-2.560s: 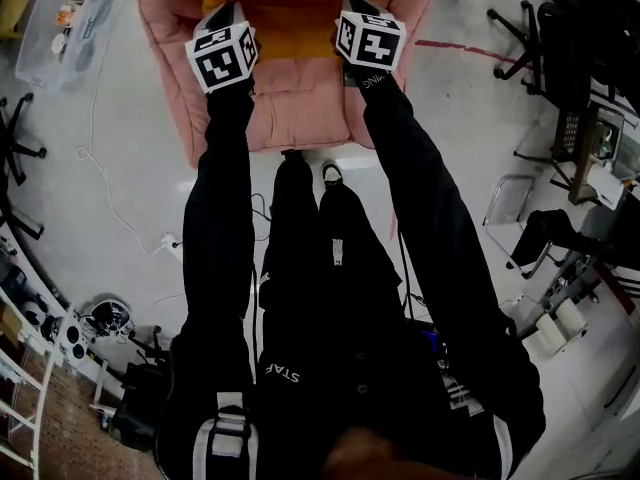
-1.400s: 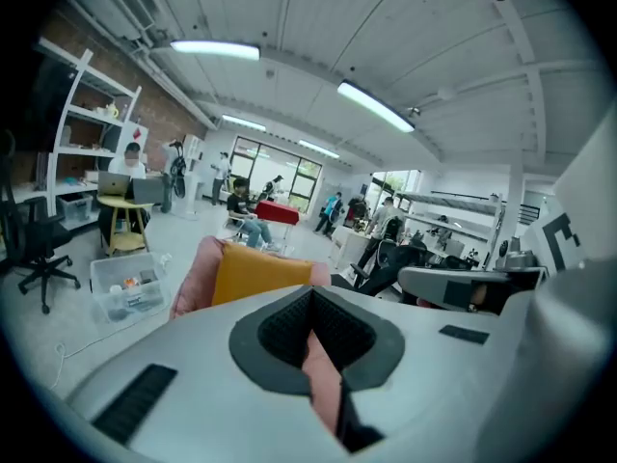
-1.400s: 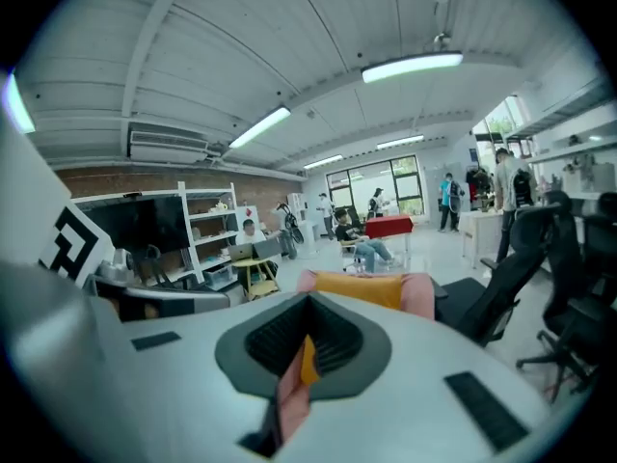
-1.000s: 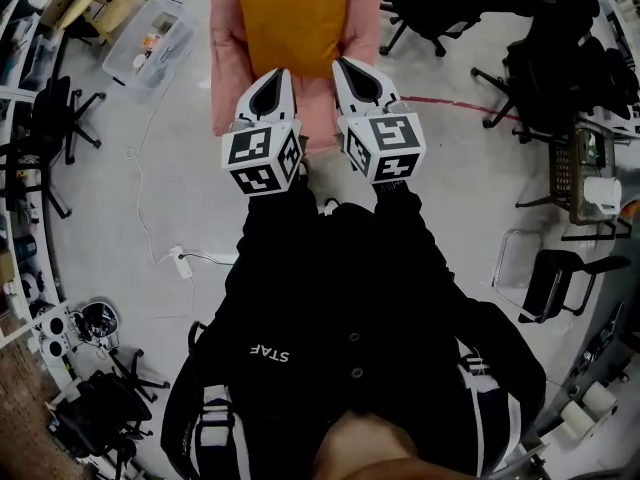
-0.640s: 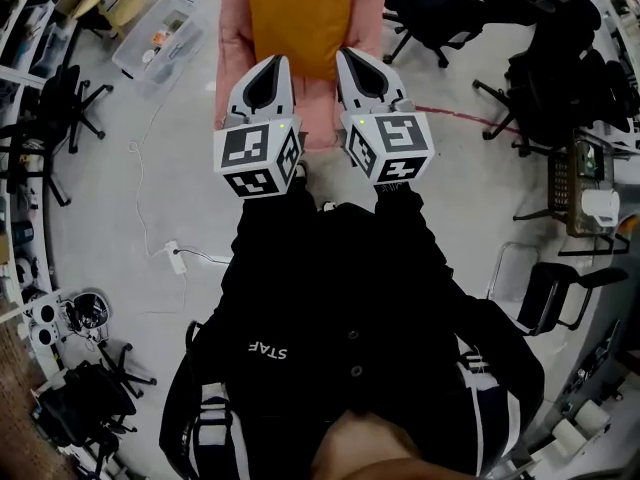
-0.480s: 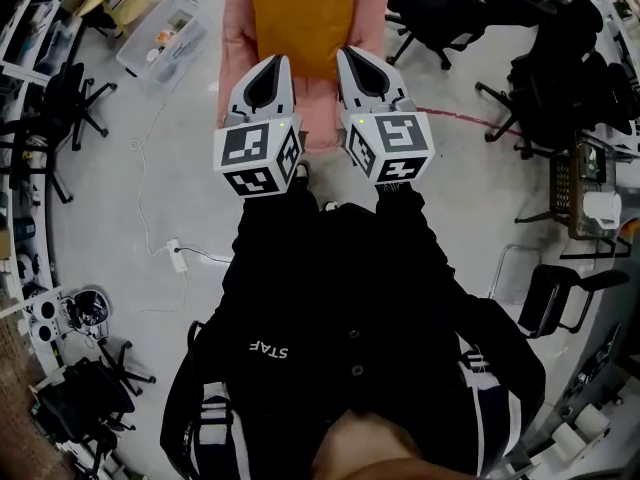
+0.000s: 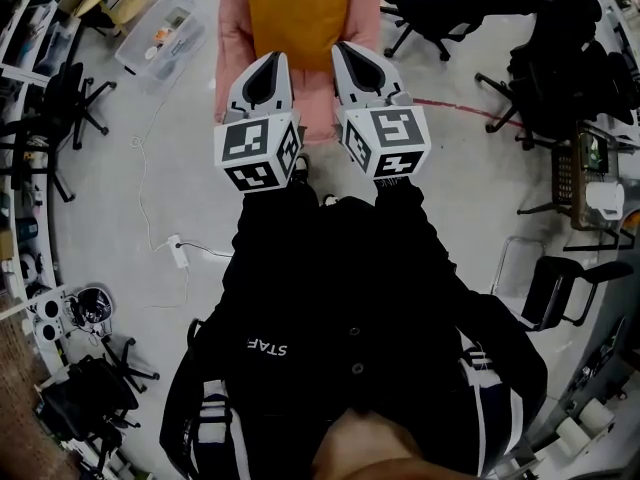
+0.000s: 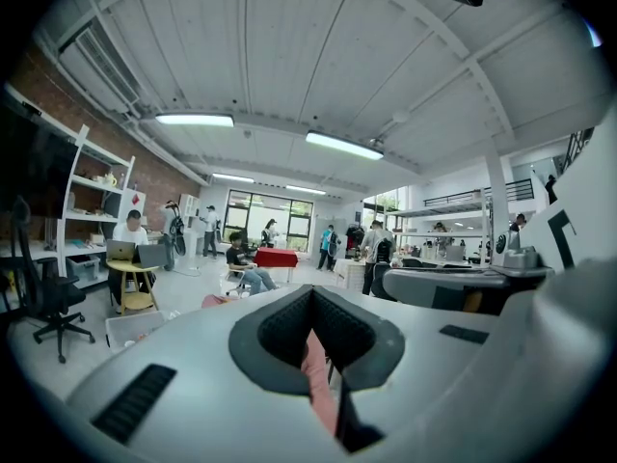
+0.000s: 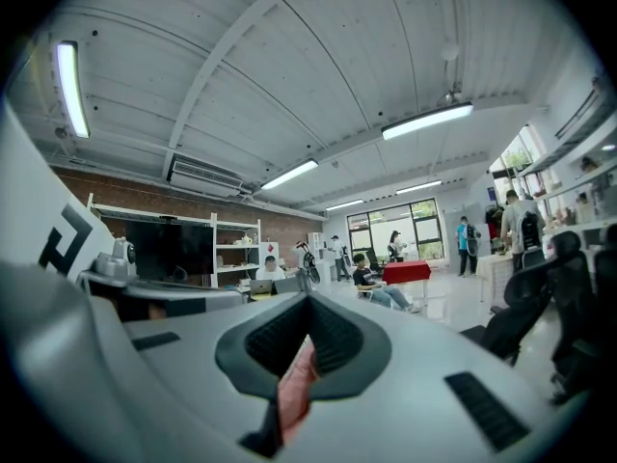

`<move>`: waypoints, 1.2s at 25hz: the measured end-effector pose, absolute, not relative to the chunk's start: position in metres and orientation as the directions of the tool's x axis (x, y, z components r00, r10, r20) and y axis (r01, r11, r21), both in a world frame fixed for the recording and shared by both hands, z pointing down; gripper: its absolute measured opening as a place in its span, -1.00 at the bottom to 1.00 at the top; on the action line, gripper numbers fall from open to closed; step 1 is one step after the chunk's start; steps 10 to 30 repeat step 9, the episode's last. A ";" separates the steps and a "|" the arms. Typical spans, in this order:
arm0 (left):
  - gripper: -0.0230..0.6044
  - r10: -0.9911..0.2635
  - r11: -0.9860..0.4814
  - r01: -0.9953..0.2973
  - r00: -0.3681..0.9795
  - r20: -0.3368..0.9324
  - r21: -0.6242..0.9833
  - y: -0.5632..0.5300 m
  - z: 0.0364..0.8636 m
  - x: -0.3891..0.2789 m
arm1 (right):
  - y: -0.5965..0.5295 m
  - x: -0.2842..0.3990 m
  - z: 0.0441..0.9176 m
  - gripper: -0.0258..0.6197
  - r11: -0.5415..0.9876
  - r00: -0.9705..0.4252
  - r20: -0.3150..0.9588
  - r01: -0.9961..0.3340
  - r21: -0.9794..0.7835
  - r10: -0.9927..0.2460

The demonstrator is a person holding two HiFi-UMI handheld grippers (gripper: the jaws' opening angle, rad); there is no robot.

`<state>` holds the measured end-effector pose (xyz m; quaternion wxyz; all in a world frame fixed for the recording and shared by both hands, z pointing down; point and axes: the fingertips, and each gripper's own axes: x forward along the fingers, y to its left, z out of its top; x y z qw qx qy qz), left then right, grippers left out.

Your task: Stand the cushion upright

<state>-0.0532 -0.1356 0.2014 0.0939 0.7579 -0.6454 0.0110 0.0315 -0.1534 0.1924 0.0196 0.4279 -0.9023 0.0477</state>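
Head view, left to right. Way out at 9 o'clock there's a black office chair (image 7: 60,98). A clear plastic bin (image 7: 160,36) of odds and ends sits up around 10 o'clock. A white cable (image 7: 140,183) snakes over the grey floor to a power strip (image 7: 178,256), closer in at 9.

Next is the left gripper (image 7: 268,66), about 11 o'clock from the middle, with its marker cube (image 7: 258,151) facing up at the camera. It's clamped down hard on the pink cushion (image 7: 230,38). The left gripper view shows the pads squeezed together with a strip of pink fabric pinched between them.

The cushion itself is dead on 12 o'clock, running from the gripper tips up to the top edge. An orange pad (image 7: 298,13) lies against its middle. Both grippers have it by the near edge. From this steep angle I honestly can't tell how far it's tilted.

Just beside the left one, at roughly 1 o'clock, is the right gripper (image 7: 352,63) with its own cube (image 7: 387,140). Same story there: jaws pressed shut on the pink fabric, plain to see in the right gripper view.

The person's black jacket (image 7: 340,318) fills everything from the centre down to 6 o'clock.

Further right, a red line (image 7: 450,103) on the floor sits at 2 o'clock. More black chairs (image 7: 435,3) are up at 1, and another chair (image 7: 558,286) is near 4.
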 end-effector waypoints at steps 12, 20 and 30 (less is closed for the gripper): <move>-0.93 -0.977 -0.150 -0.983 0.164 0.139 0.104 -0.132 0.203 -0.043 | -0.151 0.040 0.197 -0.88 0.635 -0.641 0.077 -0.768 -0.086 -0.764; -0.93 -0.977 -0.150 -0.983 0.164 0.139 0.104 -0.132 0.203 -0.043 | -0.151 0.040 0.197 -0.88 0.635 -0.641 0.077 -0.768 -0.086 -0.764; -0.93 -0.977 -0.150 -0.983 0.164 0.139 0.104 -0.132 0.203 -0.043 | -0.151 0.040 0.197 -0.88 0.635 -0.641 0.077 -0.768 -0.086 -0.764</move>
